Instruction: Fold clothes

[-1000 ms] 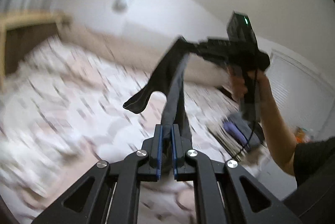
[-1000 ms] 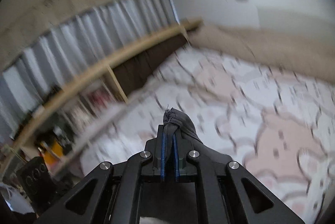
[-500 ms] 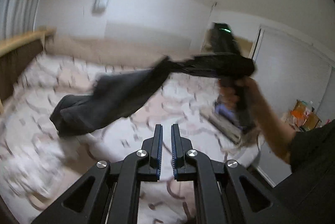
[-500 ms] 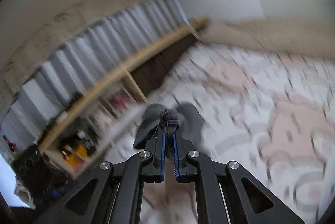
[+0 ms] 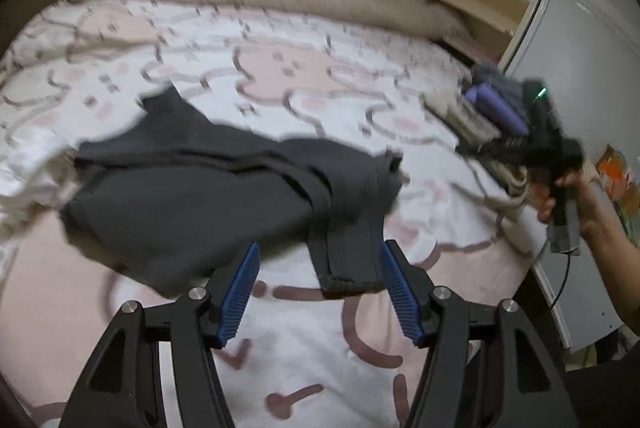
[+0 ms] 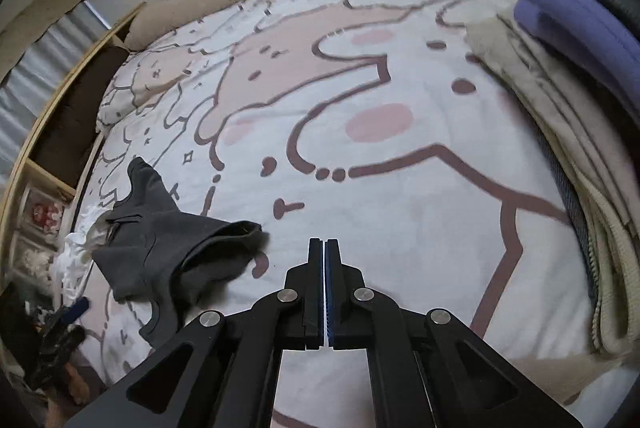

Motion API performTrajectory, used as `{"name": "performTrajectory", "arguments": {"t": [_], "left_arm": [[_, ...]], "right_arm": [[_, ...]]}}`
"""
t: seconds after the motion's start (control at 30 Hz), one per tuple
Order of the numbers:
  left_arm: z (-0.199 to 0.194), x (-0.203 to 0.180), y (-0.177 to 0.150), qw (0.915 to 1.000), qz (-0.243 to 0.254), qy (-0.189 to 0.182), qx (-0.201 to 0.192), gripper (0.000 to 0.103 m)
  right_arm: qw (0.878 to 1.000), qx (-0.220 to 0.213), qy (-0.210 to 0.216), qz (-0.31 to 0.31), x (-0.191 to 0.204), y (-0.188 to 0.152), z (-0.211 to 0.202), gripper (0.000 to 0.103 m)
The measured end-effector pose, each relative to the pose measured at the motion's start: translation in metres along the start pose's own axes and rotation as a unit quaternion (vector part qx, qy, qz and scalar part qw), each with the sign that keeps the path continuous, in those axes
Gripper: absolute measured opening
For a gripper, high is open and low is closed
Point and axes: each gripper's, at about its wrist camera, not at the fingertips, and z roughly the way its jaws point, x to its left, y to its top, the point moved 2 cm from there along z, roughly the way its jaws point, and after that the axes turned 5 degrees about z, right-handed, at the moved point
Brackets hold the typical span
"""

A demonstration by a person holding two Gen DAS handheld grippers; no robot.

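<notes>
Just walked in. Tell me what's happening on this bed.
A person with a handheld gripper in each hand is folding clothes on a bed with a pink cartoon-print sheet. The dark grey garment lies crumpled on the sheet, held by neither gripper. The left gripper is open just short of it; the right gripper is shut on nothing. A stack of folded clothes sits at the bed's edge.

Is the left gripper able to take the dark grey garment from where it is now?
Probably yes. The left gripper is open, and a strip of the dark grey garment lies on the bed between its fingers, with nothing in between.
</notes>
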Motion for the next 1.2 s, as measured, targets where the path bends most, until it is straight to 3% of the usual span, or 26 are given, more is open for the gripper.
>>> {"name": "performTrajectory", "arguments": {"t": [0.07,0.1,0.13,0.2,0.23,0.3,0.33,0.43,0.53,0.6,0.67,0.77,0.87,0.93,1.03,1.2], "left_arm": [[0.018,-0.004,-0.009,0.9996,-0.006,-0.011,0.024,0.062],[0.024,-0.005,-0.012,0.9992,-0.009,-0.016,0.035,0.062],[0.029,-0.005,-0.013,0.9988,-0.013,-0.021,0.044,0.062],[0.039,-0.004,-0.016,0.9977,-0.022,-0.027,0.059,0.062],[0.043,-0.004,-0.017,0.9971,-0.028,-0.029,0.065,0.06],[0.043,-0.003,-0.016,0.9963,-0.036,-0.045,0.064,0.044],[0.043,-0.003,-0.015,0.9955,-0.04,-0.057,0.065,0.031],[0.041,-0.003,-0.011,0.9922,-0.05,-0.091,0.068,0.021],[0.034,-0.006,-0.005,0.9904,-0.051,-0.111,0.065,0.021],[0.027,-0.007,0.0,0.9879,-0.059,-0.13,0.06,0.021],[0.021,-0.007,0.005,0.9849,-0.07,-0.149,0.054,0.02],[0.015,-0.007,0.012,0.9821,-0.079,-0.165,0.046,0.02],[0.013,-0.008,0.017,0.9852,-0.067,-0.152,0.043,0.02],[0.011,-0.003,0.017,0.9877,-0.064,-0.136,0.041,0.02],[0.004,0.01,0.017,0.9905,-0.067,-0.115,0.035,0.02],[-0.012,0.037,0.014,0.9947,-0.072,-0.072,0.017,0.02]], "right_arm": [[1.0,-0.009,0.011,-0.018,0.014,-0.009,-0.002,0.003],[0.999,-0.009,0.017,-0.029,0.022,-0.015,-0.003,0.013],[0.999,-0.009,0.024,-0.04,0.031,-0.021,-0.003,0.045],[0.997,-0.009,0.036,-0.061,0.047,-0.033,-0.005,0.083],[0.996,-0.01,0.046,-0.074,0.055,-0.042,-0.008,0.083],[0.992,-0.005,0.06,-0.112,0.076,-0.059,-0.009,0.083],[0.989,-0.004,0.063,-0.133,0.086,-0.068,-0.009,0.083],[0.973,-0.018,0.048,-0.224,0.116,-0.1,-0.008,0.082],[0.946,-0.026,0.033,-0.323,0.137,-0.134,-0.005,0.082],[0.919,-0.038,0.009,-0.392,0.148,-0.156,-0.003,0.081],[0.889,-0.061,-0.017,-0.453,0.157,-0.174,0.002,0.073],[0.856,-0.088,-0.046,-0.507,0.17,-0.188,0.014,0.071],[0.828,-0.12,-0.078,-0.542,0.18,-0.196,0.026,0.062],[0.818,-0.113,-0.094,-0.556,0.181,-0.199,0.037,0.055],[0.805,-0.096,-0.101,-0.576,0.182,-0.204,0.047,0.054],[0.766,-0.094,-0.104,-0.627,0.184,-0.223,0.044,0.054]]}}
